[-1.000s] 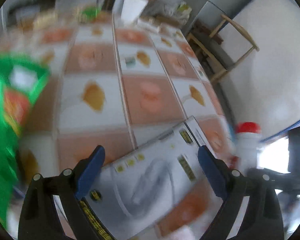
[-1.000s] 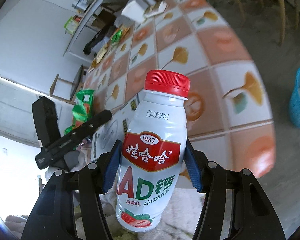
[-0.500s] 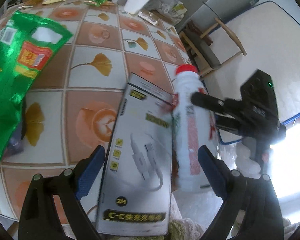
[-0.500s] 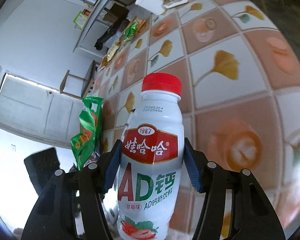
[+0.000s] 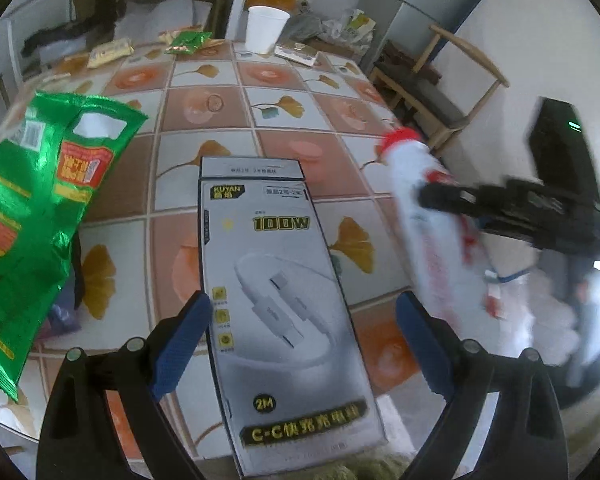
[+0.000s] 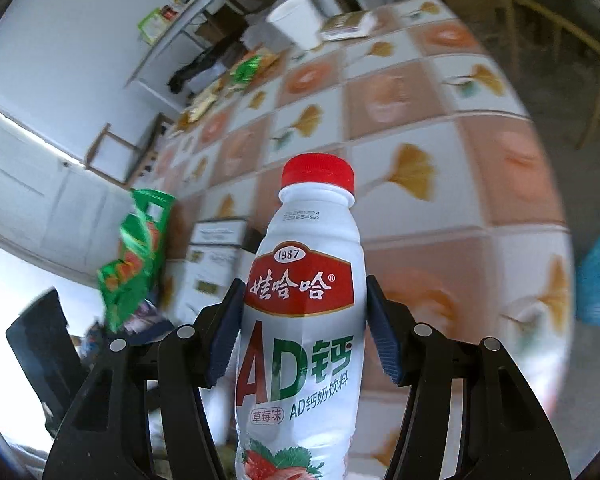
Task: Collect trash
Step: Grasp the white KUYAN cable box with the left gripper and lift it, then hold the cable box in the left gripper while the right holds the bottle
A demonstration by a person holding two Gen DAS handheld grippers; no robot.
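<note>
Right gripper (image 6: 305,334) angles down over the tiled table (image 6: 440,184), clamping a white red-capped plastic drink bottle (image 6: 300,320); left gripper (image 5: 303,338) gapes wide around a white cardboard cable box (image 5: 276,300).

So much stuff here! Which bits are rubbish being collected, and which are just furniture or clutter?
Part of the job:
- white milk-drink bottle with red cap, clamped in the right gripper
- grey cardboard cable box
- crinkled green foil snack bag

Just around:
- wooden chair
- tiled ginkgo-pattern tablecloth
</note>
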